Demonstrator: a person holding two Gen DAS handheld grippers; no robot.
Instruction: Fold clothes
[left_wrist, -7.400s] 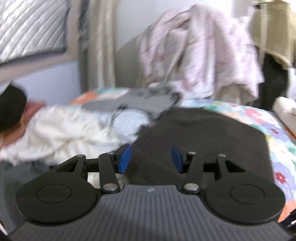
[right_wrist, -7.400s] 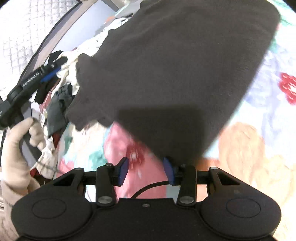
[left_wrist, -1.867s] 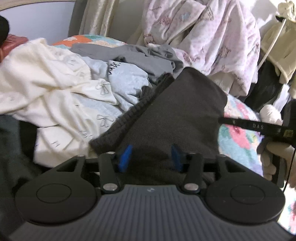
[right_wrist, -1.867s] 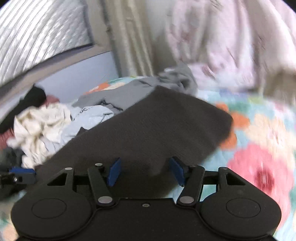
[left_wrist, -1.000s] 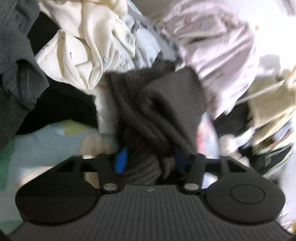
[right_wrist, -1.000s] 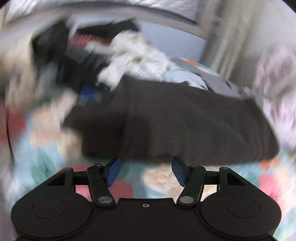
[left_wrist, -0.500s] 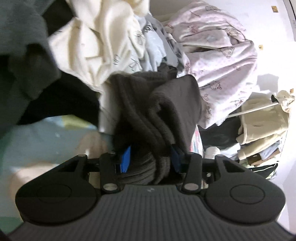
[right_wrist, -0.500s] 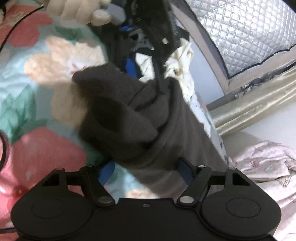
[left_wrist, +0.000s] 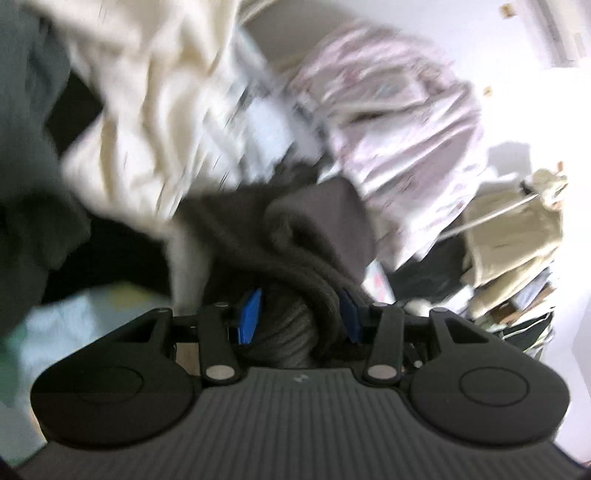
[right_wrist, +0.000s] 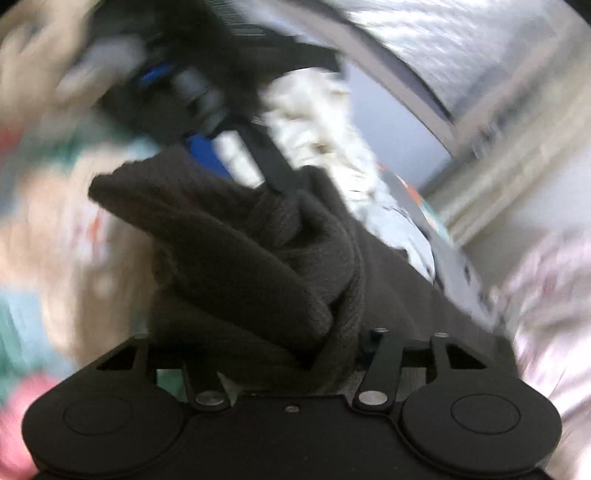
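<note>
Folding this dark knit sweater (left_wrist: 314, 236) and it's bunched up right now, lifted a bit off the bed (right_wrist: 48, 236) between my two hands. My left hand-held gripper (left_wrist: 300, 314) is clamped on a thick wad of the ribbed edge, blue pads pressing in on both sides. I'd say that's why it's wide apart: lots of knit in there. My right hand-held gripper (right_wrist: 288, 354) has the sweater draped over and between its fingers and the jaws are closing in on it; the pads are buried under the fabric, so I can't tell if they actually bite yet. Holding two ends like this should let me bring one half over the other.

The bed has a floral quilt, with a cream garment (left_wrist: 140, 110) and other laundry heaped on the far left. A pink-print robe (left_wrist: 399, 122) hangs far right, against the white wall.
</note>
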